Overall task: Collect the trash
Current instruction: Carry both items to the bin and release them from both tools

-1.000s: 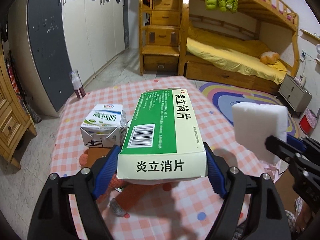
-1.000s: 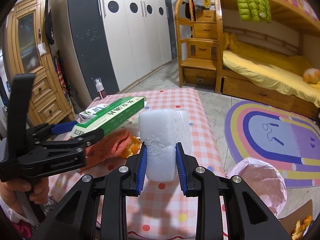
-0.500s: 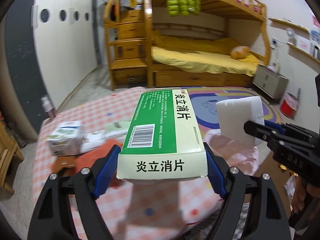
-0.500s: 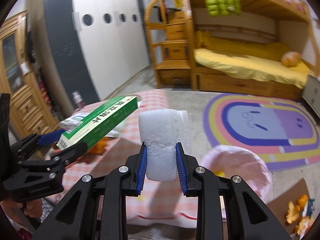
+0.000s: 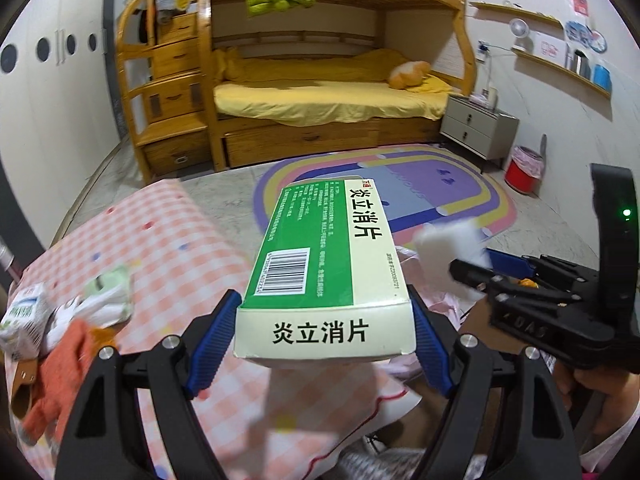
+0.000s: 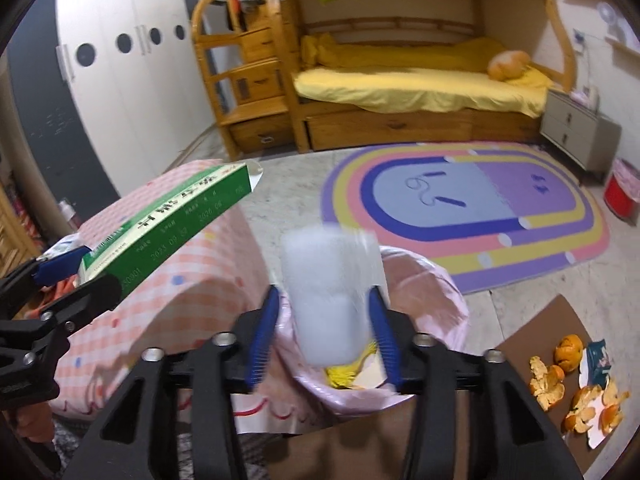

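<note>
The white foam block [image 6: 328, 296] is motion-blurred at frame centre — the right gripper [image 6: 325, 332] spread around it, contact unclear; the left gripper [image 5: 325, 336] pinches the green box [image 5: 328, 256].

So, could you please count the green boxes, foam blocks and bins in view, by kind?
Green box: 1
Foam block: 1
Bins: 2, pink bin and red bin
Total: 4

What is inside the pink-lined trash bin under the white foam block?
Below the white foam block in the right tool, the pink-lined trash bin shows yellow scraps and a pale piece. The block and tool hide the rest.
</note>
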Available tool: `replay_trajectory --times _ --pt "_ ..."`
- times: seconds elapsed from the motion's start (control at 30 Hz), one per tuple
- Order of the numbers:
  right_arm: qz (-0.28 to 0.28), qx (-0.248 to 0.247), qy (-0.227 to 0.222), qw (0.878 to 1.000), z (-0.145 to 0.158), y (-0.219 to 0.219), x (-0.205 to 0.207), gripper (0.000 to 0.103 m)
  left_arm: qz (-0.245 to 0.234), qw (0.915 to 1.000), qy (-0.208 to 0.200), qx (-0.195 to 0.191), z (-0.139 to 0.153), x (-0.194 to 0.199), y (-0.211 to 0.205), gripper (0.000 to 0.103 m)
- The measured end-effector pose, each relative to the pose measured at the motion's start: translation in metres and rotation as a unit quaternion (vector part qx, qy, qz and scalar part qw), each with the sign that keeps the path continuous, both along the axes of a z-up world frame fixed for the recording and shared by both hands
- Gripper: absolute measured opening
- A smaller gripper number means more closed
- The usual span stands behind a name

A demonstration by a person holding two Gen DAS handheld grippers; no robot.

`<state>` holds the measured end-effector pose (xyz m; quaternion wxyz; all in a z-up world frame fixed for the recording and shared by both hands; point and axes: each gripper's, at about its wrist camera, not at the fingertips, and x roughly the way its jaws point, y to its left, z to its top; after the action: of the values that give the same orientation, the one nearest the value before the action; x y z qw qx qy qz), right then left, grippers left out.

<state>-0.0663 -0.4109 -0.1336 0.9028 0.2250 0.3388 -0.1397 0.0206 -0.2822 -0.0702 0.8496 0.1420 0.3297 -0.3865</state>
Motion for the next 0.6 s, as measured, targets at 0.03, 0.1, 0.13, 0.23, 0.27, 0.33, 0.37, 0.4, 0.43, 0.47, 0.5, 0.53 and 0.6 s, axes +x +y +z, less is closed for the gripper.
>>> replay_trajectory --times 0.03,0.1,0.13,0.23,0.27,0.33,0.37,0.4,0.43,0.47,0.5,0.53,0.6 --pt "-0.007 0.003 -0.003 1.000 -0.001 -0.004 -0.002 0.053 -0.005 1.0000 -0.001 0.002 -0.002 -0.001 -0.007 0.078" --pt "-0.015 0.002 -0.006 1.000 -0.002 -0.010 -0.005 0.055 -0.013 0.9999 0.001 0.005 -0.005 0.000 -0.019 0.078" --pt "-0.022 -0.001 -0.007 1.000 -0.003 -0.014 -0.007 0.055 -0.018 0.9998 0.002 0.007 -0.007 0.001 -0.025 0.078" --pt "-0.041 0.004 -0.014 0.999 -0.004 -0.026 -0.016 0.055 -0.032 0.9994 0.003 0.009 -0.011 0.001 -0.039 0.078" --pt "-0.048 0.007 -0.017 0.999 -0.004 -0.030 -0.020 0.055 -0.037 0.9993 0.003 0.008 -0.012 0.001 -0.041 0.078" --pt "-0.058 0.012 -0.023 0.998 -0.002 -0.036 -0.024 0.055 -0.053 0.9986 0.001 0.009 -0.015 0.000 -0.049 0.079" --pt "-0.060 0.013 -0.025 0.998 -0.002 -0.038 -0.026 0.055 -0.059 0.9981 -0.001 0.014 -0.017 0.000 -0.053 0.083" --pt "-0.062 0.014 -0.027 0.998 -0.001 -0.040 -0.027 0.055 -0.061 0.9979 -0.004 0.019 -0.019 0.000 -0.055 0.085" --pt "-0.064 0.015 -0.029 0.997 0.001 -0.041 -0.029 0.055 -0.059 0.9980 -0.008 0.020 -0.020 0.001 -0.055 0.088" --pt "-0.064 0.016 -0.033 0.997 0.003 -0.042 -0.030 0.055 -0.056 0.9982 -0.008 0.019 -0.020 0.002 -0.053 0.089" --pt "-0.063 0.016 -0.037 0.997 0.005 -0.041 -0.032 0.055 -0.053 0.9984 -0.006 0.017 -0.020 0.003 -0.051 0.089" --pt "-0.061 0.014 -0.040 0.997 0.008 -0.039 -0.032 0.055 -0.047 0.9988 -0.001 0.016 -0.019 0.005 -0.047 0.089" --pt "-0.057 0.011 -0.044 0.997 0.013 -0.036 -0.034 0.055 -0.031 0.9994 0.002 0.015 -0.017 0.009 -0.038 0.089"
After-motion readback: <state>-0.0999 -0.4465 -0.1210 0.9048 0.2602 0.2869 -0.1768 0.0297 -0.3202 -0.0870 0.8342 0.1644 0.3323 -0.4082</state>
